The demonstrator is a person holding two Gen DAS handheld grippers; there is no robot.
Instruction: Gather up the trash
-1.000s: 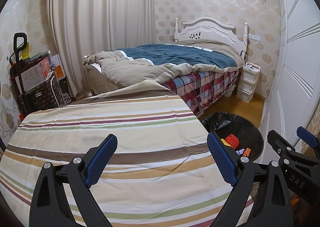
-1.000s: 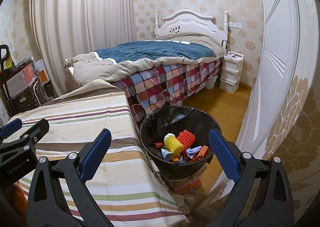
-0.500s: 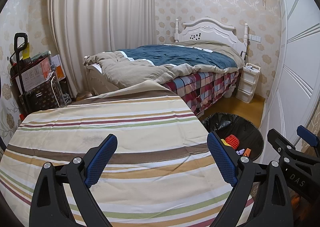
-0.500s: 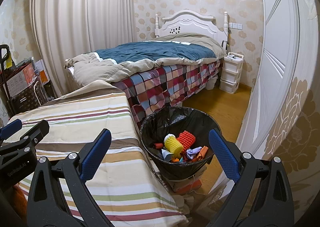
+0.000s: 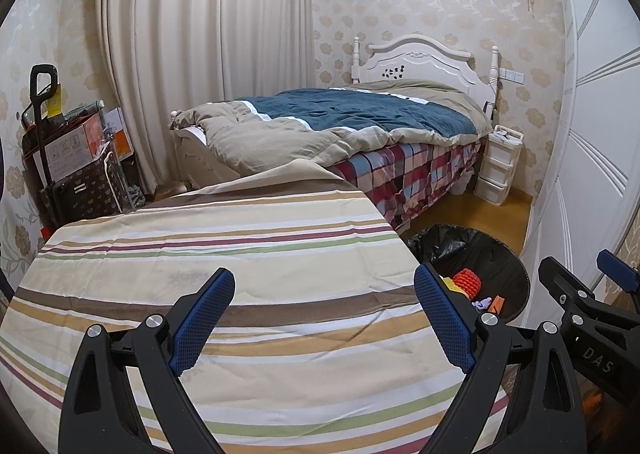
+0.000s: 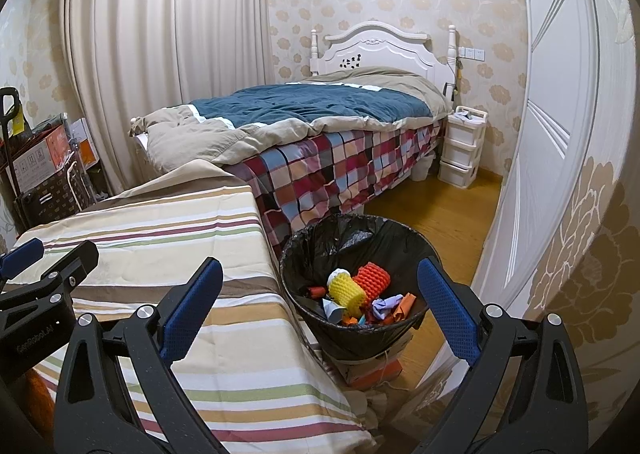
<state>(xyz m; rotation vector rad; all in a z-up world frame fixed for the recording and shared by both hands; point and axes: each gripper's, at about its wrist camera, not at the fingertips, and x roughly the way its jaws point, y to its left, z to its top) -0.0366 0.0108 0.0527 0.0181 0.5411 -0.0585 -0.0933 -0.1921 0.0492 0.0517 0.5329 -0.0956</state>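
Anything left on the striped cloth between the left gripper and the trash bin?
No. In the left wrist view the striped cloth is bare from the open left gripper across to the trash bin; the trash already sits inside it.

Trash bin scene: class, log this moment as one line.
left gripper open, empty | right gripper open, empty | trash bin holds scraps | striped tabletop bare

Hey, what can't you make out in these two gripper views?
- Left wrist view: most of the trash bin is hidden by the striped table and a finger of the left gripper.
- Right wrist view: the bin's base is unclear; the small scraps are too small to identify.
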